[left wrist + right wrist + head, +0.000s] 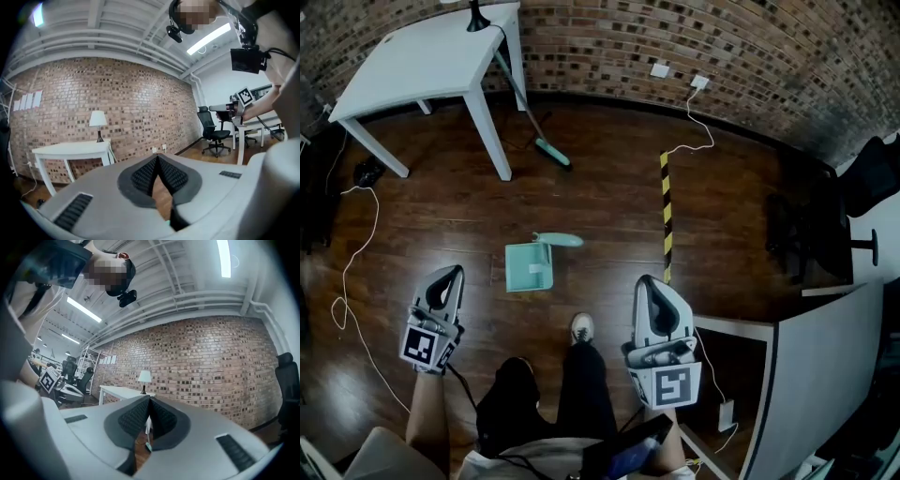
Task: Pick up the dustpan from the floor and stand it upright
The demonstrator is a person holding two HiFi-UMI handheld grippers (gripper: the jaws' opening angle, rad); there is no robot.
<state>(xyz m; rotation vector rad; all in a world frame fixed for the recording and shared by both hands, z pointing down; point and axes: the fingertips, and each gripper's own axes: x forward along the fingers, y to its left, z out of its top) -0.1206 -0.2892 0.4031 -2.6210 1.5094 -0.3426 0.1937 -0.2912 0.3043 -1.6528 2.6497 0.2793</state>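
A mint-green dustpan (528, 267) rests on the dark wooden floor ahead of my feet. Its handle (560, 240) runs along its far edge and points right. From above I cannot tell whether it lies flat or stands. My left gripper (447, 274) is held up at the left, apart from the pan, shut with nothing in it. My right gripper (649, 283) is at the right, also apart from the pan, shut and empty. In the left gripper view the left gripper's pads (149, 172) meet in front of a brick wall. In the right gripper view the right gripper's pads (158, 414) meet too.
A broom (551, 153) with a teal head leans by the white table (422, 61) at the back left, with a lamp (476, 16) on it. A black-yellow strip (666, 211) runs along the floor. White cables (356, 258) trail at the left. A white desk (825, 366) and office chair (872, 178) stand at the right. My shoe (581, 328) is near the pan.
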